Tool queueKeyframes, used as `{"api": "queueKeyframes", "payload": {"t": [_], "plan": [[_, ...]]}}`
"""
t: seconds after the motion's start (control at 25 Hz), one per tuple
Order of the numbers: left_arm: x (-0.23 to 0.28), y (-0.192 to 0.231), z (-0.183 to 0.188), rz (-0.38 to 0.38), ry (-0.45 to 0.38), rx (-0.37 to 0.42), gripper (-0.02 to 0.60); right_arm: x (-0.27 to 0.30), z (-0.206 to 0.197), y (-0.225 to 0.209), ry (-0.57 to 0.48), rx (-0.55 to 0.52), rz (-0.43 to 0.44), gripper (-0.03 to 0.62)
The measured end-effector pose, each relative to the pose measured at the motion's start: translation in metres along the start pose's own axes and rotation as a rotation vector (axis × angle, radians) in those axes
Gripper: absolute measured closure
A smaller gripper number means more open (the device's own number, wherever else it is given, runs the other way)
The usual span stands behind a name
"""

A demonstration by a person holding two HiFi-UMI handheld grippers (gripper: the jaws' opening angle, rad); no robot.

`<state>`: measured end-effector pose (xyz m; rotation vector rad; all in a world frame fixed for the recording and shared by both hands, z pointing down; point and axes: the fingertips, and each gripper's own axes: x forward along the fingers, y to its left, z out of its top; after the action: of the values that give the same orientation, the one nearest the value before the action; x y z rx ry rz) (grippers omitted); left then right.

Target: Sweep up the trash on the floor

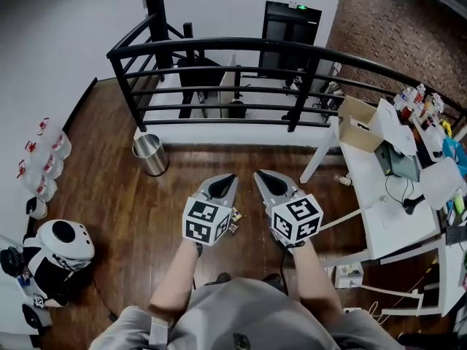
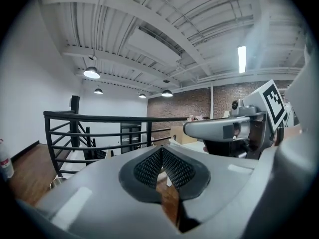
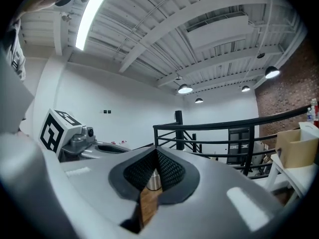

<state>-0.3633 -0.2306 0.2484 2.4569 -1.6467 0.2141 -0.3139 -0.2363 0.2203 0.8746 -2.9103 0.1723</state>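
Both grippers are held side by side at chest height over the dark wood floor (image 1: 109,195), pointing towards the black railing (image 1: 219,46). My left gripper (image 1: 228,178) is shut, with nothing between its jaws. The right gripper (image 1: 260,175) is shut and empty too. In the left gripper view the meshed pads (image 2: 149,167) meet in a closed seam, and the right gripper (image 2: 224,128) shows beside it. The right gripper view shows the same closed pads (image 3: 169,169), with the left gripper (image 3: 79,138) alongside. A small scrap of litter (image 1: 235,217) lies on the floor below the left gripper. No broom or dustpan is in view.
A metal waste bin (image 1: 150,154) stands by the railing's left post. White tables (image 1: 379,195) with a cardboard box (image 1: 361,126) and clutter fill the right side. Another scrap (image 1: 343,180) lies near a table leg. Water jugs (image 1: 45,159) and a white round device (image 1: 64,243) sit at left.
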Motion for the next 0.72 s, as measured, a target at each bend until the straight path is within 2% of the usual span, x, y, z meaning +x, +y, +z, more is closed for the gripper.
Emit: {"api": "queueKeyframes", "payload": {"t": [0.36,0.72], "plan": [[-0.012,0.008,0.007,0.004,-0.013,0.023,0.575,0.005,0.003,0.015,0.005,-0.010,0.014,0.594],[-0.012,-0.001,0.006,-0.003,-0.010,0.035,0.575,-0.003,0.005,0.016,-0.002,-0.014,0.009,0.594]]}}
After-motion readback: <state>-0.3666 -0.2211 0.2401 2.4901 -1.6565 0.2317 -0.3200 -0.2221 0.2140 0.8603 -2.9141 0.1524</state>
